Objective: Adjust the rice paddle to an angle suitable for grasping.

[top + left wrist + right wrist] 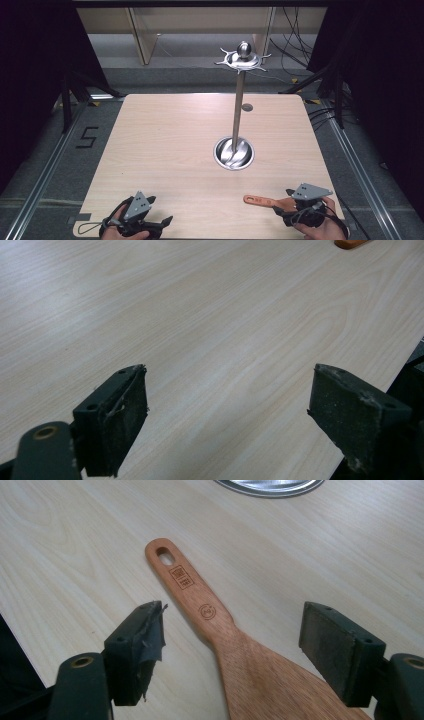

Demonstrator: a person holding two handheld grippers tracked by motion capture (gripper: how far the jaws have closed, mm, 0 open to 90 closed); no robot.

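Observation:
A wooden spatula (pixel 215 625) lies flat on the table near the front right, its handle with a hanging hole pointing away toward the left; the same spatula (pixel 260 201) shows in the high view. My right gripper (pixel 232 635) is open, its jaws standing on either side of the spatula's neck without touching it; that right gripper (pixel 287 207) sits at the table's front right. My left gripper (pixel 230 400) is open over bare wood, and in the high view this left gripper (pixel 155 225) rests at the front left. A metal hook stand (pixel 238 107) rises from a round steel base (pixel 234 153).
The wooden table (pixel 175 145) is bare around the stand. A small dark disc (pixel 247 107) lies behind the pole. The stand's top ring of hooks (pixel 242 59) sits high above the far edge. Cables and dark curtains flank the table.

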